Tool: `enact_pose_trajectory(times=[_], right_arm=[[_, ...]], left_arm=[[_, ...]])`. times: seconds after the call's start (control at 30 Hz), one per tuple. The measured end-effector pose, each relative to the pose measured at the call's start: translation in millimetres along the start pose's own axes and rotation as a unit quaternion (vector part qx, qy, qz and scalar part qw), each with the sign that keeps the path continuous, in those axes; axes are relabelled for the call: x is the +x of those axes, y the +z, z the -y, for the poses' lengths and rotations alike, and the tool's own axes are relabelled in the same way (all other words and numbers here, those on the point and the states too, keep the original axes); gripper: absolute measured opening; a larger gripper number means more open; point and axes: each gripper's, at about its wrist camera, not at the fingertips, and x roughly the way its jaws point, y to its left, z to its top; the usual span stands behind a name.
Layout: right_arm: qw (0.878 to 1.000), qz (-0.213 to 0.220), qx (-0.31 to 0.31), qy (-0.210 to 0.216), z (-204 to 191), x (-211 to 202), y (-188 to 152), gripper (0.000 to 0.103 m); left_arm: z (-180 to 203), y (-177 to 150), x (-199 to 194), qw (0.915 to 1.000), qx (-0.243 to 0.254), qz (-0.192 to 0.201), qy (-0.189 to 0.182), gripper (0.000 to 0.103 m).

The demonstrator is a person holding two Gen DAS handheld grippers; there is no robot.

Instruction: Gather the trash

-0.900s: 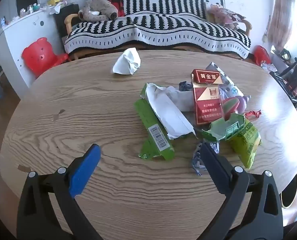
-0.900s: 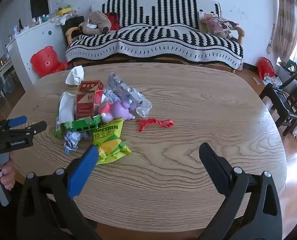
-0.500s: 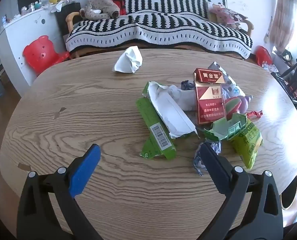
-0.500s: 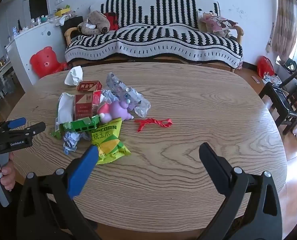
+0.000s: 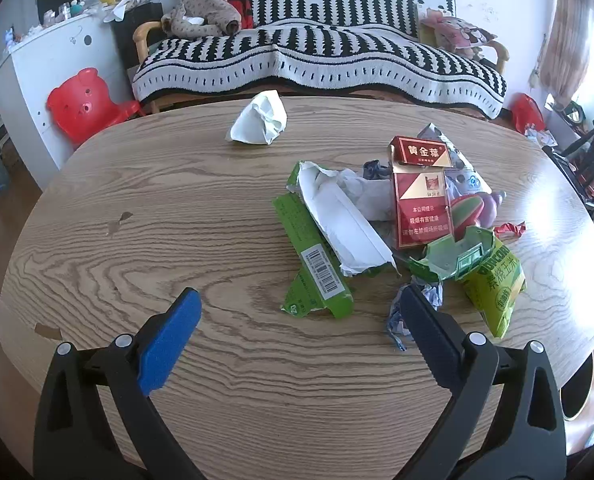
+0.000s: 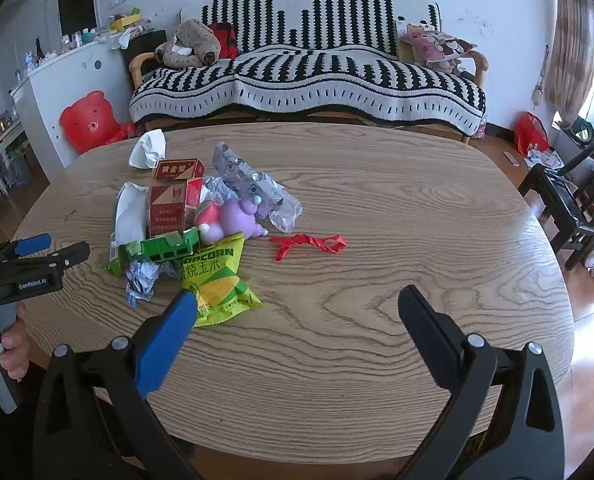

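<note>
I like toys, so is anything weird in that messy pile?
Yes. A purple toy lies among the rubbish, beside the red cigarette pack and above the popcorn bag. It looks like a plaything, not trash.

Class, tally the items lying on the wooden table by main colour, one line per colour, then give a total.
Red: 2, cigarette pack, ribbon
Green: 3, long wrapper, torn box, popcorn bag
White: 1, tissue
Clear: 1, plastic bag
Purple: 1, toy
Blue-white: 1, crumpled wrapper
Total: 9
</note>
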Motion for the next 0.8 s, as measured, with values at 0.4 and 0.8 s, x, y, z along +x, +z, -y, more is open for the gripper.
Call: enact_pose_trajectory(times=[0.4,0.8], right_arm=[[1.000,0.000,0.000,0.000,-0.2,0.2,0.0,0.097],[1.000,-0.001,-0.001,0.000,-0.9,0.0,-0.2,0.097]], left_arm=[[-0.6,0.5,0.1,1.0000,0.000,-0.001,-0.001,0.097],[-1.0,0.8,0.4,1.0000,-0.001,-0.002,-0.002,0.097]])
